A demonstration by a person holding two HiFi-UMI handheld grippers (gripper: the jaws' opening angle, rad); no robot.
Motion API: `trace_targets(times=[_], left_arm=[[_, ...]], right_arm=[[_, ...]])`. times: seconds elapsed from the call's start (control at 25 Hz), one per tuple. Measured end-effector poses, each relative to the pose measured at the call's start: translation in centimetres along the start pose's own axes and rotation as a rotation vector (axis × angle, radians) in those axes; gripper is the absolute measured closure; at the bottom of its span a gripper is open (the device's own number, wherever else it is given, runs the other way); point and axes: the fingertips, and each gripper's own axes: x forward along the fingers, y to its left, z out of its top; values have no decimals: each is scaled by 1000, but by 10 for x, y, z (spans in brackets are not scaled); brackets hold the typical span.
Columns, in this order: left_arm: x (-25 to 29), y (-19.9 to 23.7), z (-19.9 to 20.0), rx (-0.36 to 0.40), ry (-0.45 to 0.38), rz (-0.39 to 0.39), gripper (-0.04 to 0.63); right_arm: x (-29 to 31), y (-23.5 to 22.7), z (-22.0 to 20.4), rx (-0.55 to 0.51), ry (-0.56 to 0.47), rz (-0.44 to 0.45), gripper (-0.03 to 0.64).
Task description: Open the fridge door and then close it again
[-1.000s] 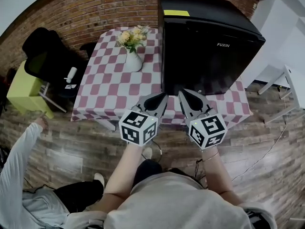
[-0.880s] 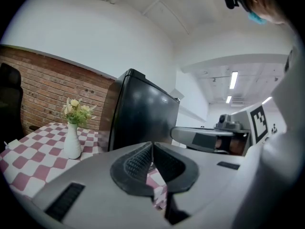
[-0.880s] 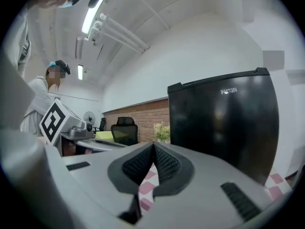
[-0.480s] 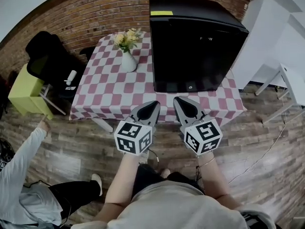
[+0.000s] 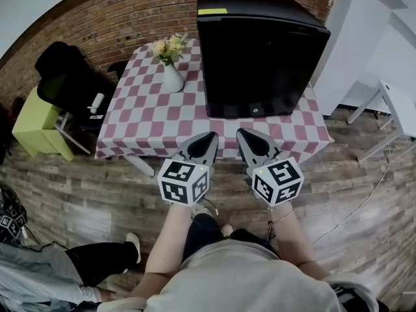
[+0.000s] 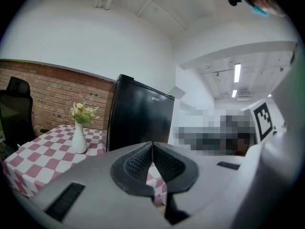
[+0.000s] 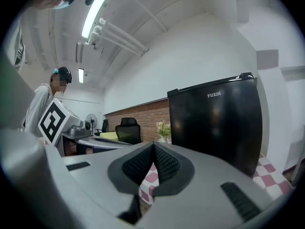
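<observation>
A black mini fridge (image 5: pixel 260 51) stands on the checkered table (image 5: pixel 149 122), its door closed and facing me. It also shows in the left gripper view, fridge (image 6: pixel 138 120), and the right gripper view, fridge (image 7: pixel 217 123). Both grippers hover in front of the table's near edge, short of the fridge. My left gripper (image 5: pixel 209 136) is shut with nothing between its pads. My right gripper (image 5: pixel 242 134) is shut and empty too. In the gripper views the left gripper (image 6: pixel 152 144) and right gripper (image 7: pixel 153 144) show pads pressed together.
A white vase with flowers (image 5: pixel 171 67) stands on the table left of the fridge. A black office chair (image 5: pixel 65 77) and a yellow-green cabinet (image 5: pixel 36 125) sit at the left. A white table leg (image 5: pixel 390 109) is at the right. Another person's legs (image 5: pixel 78 272) are bottom left.
Both grippers and the view have drawn back from the fridge; they now hang over the table's near edge. The other person at bottom left has pulled the arm back.
</observation>
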Motion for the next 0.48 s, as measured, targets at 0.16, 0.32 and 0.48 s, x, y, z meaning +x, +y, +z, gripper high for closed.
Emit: trace_targets(times=[0.16, 0.32, 0.48], left_arm=[[4, -2, 3, -12, -9, -5, 586], [3, -1, 8, -6, -15, -12, 586], [6, 1, 12, -10, -16, -16, 586]], right_arm=[[1, -2, 3, 23, -13, -2, 618], [0, -5, 4, 37, -20, -11, 618], [-3, -10, 7, 28, -17, -24, 618]])
